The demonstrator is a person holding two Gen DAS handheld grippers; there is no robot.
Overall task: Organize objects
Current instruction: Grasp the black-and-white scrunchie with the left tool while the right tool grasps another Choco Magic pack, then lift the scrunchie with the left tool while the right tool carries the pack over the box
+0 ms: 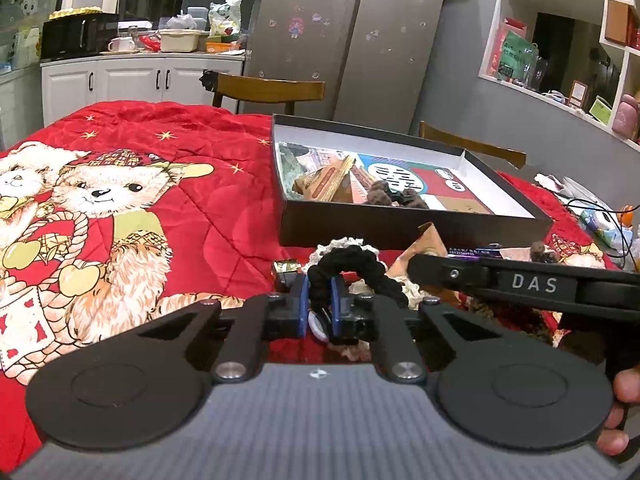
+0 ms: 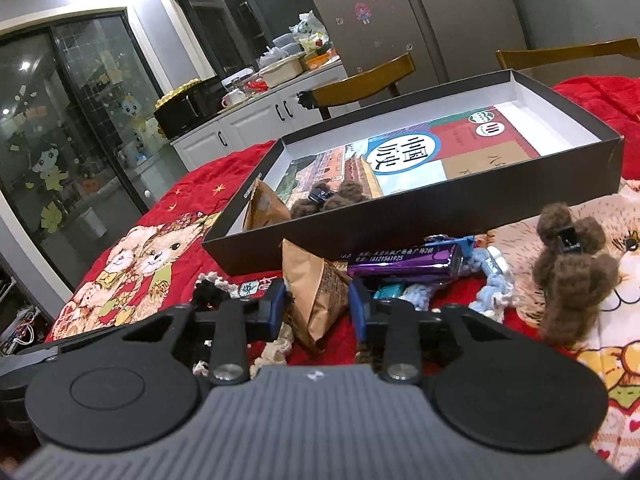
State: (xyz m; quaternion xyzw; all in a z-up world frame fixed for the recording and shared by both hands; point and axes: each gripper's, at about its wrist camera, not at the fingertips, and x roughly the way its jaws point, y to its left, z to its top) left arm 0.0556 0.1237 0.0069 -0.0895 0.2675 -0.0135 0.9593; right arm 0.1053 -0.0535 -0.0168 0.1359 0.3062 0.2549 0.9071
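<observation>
A: Nearest in the left wrist view, what has the left gripper (image 1: 319, 304) got?

B: Its blue pads are pressed together on a black braided hair tie (image 1: 356, 266), which loops up out of them at lower centre. A cream crocheted piece (image 1: 340, 245) lies just behind it.

A: And the bar crossing in from the right?

B: That is the right gripper's arm, stamped "DAS" (image 1: 534, 282). A hand (image 1: 620, 412) shows at the lower right edge.

A: In the right wrist view?

B: The right gripper (image 2: 318, 306) pinches a brown paper packet (image 2: 316, 296) standing between its pads at centre. Just left of it is a small mahjong-like tile (image 2: 250, 287); I cannot read its mark.

A: Beyond the packet?

B: A purple foil pack (image 2: 408, 266) lying on its side, printed with the digits "18121561925"; the characters above them are too small to read. Beside it, right of centre, a pale blue knitted piece (image 2: 494, 280), and further right a brown felted hair clip (image 2: 572, 268) standing on the red teddy-bear quilt (image 2: 180, 200).

A: Farther back?

B: A shallow black box (image 2: 440, 208) with white inside walls. On its floor lies a book (image 2: 420, 152) with large Chinese characters in a white circle, another brown packet (image 2: 264, 210) in the left corner, and another brown felted clip (image 2: 332, 196).

A: The far background?

B: Wooden chairs (image 2: 360, 80), a steel fridge (image 1: 352, 36) with stickers, white cabinets (image 1: 132, 80).
</observation>
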